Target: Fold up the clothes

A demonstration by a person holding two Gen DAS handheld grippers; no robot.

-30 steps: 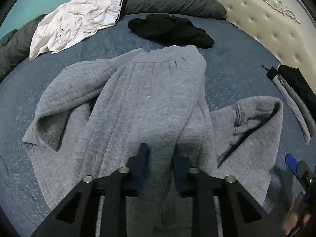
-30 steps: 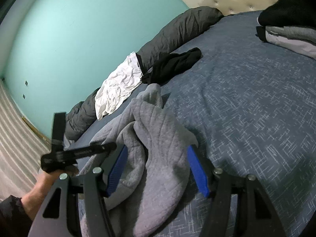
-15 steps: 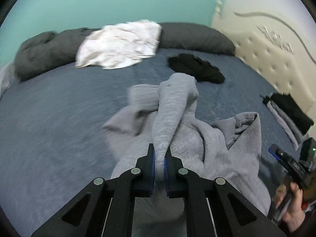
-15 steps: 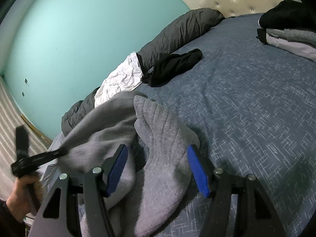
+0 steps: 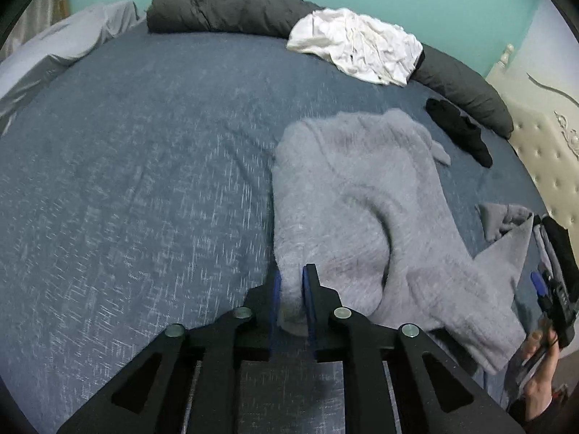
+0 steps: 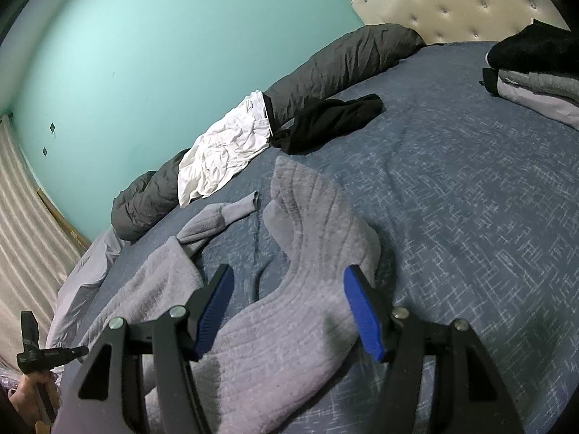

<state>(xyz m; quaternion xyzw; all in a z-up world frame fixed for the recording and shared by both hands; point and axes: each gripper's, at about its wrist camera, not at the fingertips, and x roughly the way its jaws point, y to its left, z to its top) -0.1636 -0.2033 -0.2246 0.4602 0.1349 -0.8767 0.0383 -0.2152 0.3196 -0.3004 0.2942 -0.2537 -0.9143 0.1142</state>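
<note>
Sweater (image 5: pixel 362 195) pinched in left claw (image 5: pixel 290 289); right claw (image 6: pixel 289 311) gapes wide.

One grey sweater (image 5: pixel 362 195), one white garment (image 5: pixel 356 45), one black garment (image 5: pixel 459 130), one folded stack (image 6: pixel 535 72), one dark duvet (image 5: pixel 224 7), two tongs.

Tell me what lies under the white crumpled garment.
The white crumpled garment lies draped over the dark grey rolled duvet, its lower edge reaching the blue bedsheet. Anything else beneath it is covered.
</note>
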